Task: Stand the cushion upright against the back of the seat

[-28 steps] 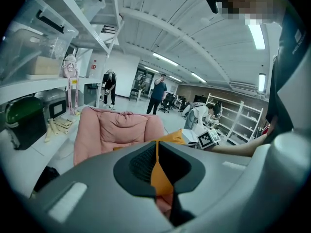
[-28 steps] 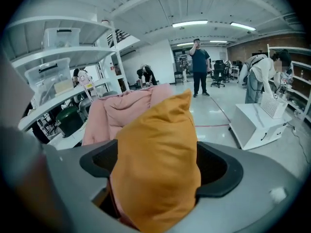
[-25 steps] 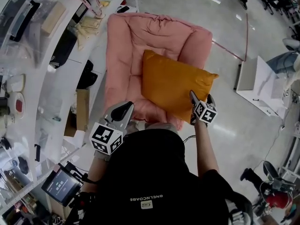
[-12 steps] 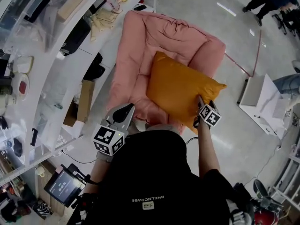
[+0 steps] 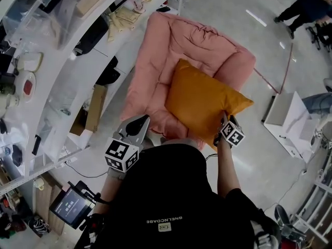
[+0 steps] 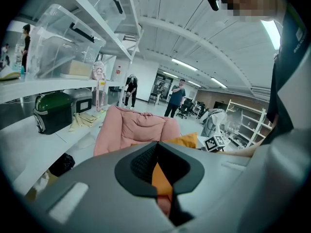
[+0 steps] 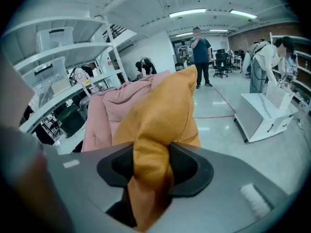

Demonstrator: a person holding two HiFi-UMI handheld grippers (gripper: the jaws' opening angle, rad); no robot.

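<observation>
Centrally, one cushion (image 5: 205,100) lies on one seat (image 5: 155,61); the right gripper (image 5: 224,120), its jaws just closing, clamps the cushion's corner; the left gripper (image 5: 140,121) is closed, empty.

The seat (image 5: 150,71) and cushion (image 5: 205,100) are seen from overhead in the head view, and from low and near in both gripper views.

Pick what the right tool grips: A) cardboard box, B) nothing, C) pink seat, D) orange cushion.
D: in the right gripper view the right tool, whose jaws have just been closing, pinches a bunched edge of the cushion between them.
</observation>
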